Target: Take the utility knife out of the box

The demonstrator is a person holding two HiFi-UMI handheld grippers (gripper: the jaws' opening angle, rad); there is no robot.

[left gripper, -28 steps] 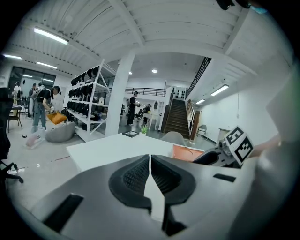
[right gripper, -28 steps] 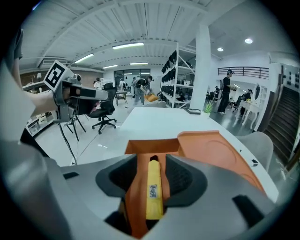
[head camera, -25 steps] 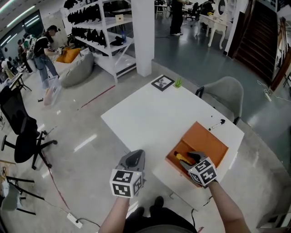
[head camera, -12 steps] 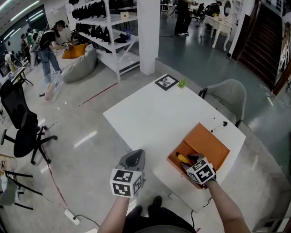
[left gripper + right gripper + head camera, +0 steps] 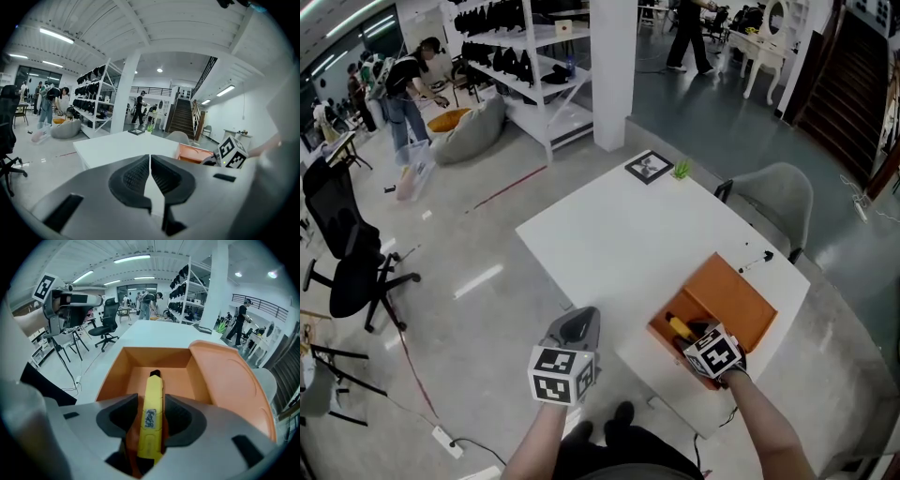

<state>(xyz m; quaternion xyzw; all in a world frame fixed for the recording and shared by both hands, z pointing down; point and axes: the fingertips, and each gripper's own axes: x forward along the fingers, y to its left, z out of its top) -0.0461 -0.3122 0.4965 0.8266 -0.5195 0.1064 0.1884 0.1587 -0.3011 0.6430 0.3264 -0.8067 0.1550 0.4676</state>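
Fingers (image 5: 117,420) of right gripper (image 5: 151,416) apart, yellow utility knife (image 5: 153,387) lying between them inside orange box (image 5: 112,371). Fingers (image 5: 133,176) of left gripper (image 5: 150,164) pressed together, holding nothing.

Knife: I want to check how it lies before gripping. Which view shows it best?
Right gripper view: the knife shows nearly full length, lying in the box between the right tongs. Head view catches only a yellow bit of it in the box. Left gripper view shows none of it.
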